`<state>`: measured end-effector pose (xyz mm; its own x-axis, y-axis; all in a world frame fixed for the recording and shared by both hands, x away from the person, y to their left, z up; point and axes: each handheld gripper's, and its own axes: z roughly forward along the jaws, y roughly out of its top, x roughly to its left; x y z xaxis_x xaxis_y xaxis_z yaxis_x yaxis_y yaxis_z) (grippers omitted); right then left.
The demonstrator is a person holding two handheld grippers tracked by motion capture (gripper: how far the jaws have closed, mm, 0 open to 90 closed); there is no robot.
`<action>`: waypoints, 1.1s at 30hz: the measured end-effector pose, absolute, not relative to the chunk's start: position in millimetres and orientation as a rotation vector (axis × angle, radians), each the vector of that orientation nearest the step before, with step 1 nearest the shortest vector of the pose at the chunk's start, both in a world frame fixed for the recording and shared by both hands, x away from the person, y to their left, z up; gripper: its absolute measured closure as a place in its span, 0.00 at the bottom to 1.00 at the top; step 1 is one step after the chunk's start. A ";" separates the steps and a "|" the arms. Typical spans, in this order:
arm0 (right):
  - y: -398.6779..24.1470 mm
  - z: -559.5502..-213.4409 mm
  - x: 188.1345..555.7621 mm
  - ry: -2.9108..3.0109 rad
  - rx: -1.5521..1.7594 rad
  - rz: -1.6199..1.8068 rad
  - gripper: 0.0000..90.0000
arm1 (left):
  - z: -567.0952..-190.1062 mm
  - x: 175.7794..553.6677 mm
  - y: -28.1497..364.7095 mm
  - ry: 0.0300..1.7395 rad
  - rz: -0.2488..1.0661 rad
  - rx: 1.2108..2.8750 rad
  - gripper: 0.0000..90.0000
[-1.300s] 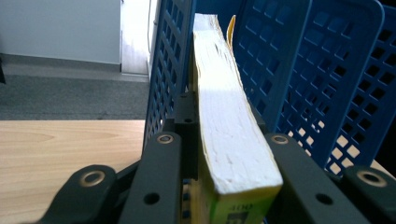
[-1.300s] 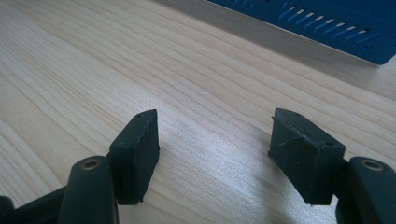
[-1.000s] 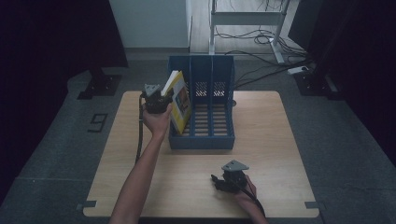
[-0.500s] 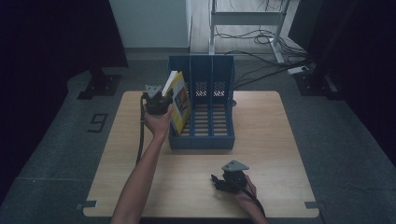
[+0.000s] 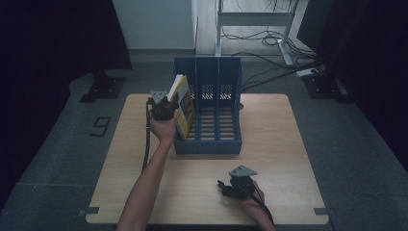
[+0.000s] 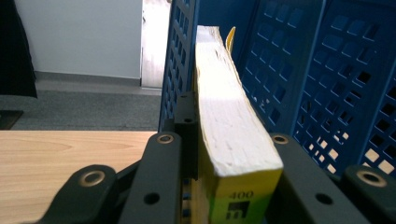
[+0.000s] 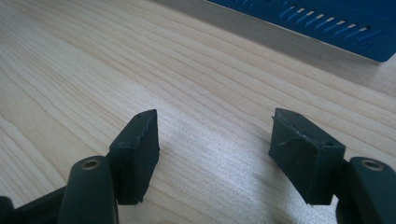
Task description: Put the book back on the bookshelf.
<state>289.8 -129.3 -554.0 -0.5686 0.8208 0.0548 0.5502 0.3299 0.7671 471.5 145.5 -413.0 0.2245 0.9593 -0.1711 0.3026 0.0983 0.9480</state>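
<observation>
A thick yellow-covered book (image 5: 183, 105) leans tilted in the leftmost slot of the blue file rack (image 5: 211, 142) at the table's far middle. My left gripper (image 5: 162, 106) is shut on that book; in the left gripper view both black jaws press against the book (image 6: 229, 135), page edges up, with the rack's blue lattice wall (image 6: 336, 79) just beyond. My right gripper (image 5: 226, 187) rests low on the wooden table near the front edge, apart from the rack. In the right gripper view its fingertips (image 7: 140, 144) stand wide apart with bare wood between them, so the right gripper (image 7: 215, 149) is open.
The wooden table (image 5: 288, 144) has bare surface left and right of the rack. The rack's other two slots hold nothing. Beyond the table are a grey floor, a white frame (image 5: 255, 19) with cables, and dark curtains at both sides.
</observation>
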 end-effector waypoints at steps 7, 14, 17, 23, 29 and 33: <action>-129.7 -553.8 289.6 2.259 1.221 1.098 0.36 | -417.1 474.3 141.7 1.294 0.773 1.417 0.84; -129.9 -553.9 289.6 2.259 1.222 1.102 0.36 | -417.6 475.2 139.4 1.286 0.771 1.418 0.84; -129.7 -553.9 289.5 2.259 1.221 1.100 0.36 | -417.8 475.4 137.7 1.286 0.773 1.415 0.84; -130.0 -553.9 289.6 2.259 1.223 1.102 0.36 | -414.3 478.2 135.6 1.288 0.782 1.408 0.84; -130.6 -554.0 289.9 2.259 1.222 1.107 0.36 | -409.3 482.0 133.6 1.289 0.800 1.398 0.84; -130.9 -554.0 289.8 2.259 1.225 1.110 0.36 | -410.9 484.2 134.2 1.300 0.805 1.393 0.84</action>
<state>289.8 -130.9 -554.0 -0.5703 0.8188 0.0658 0.5526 0.3232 0.7682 484.2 134.2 -410.9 0.1930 0.9672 -0.1652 0.2834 0.1063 0.9531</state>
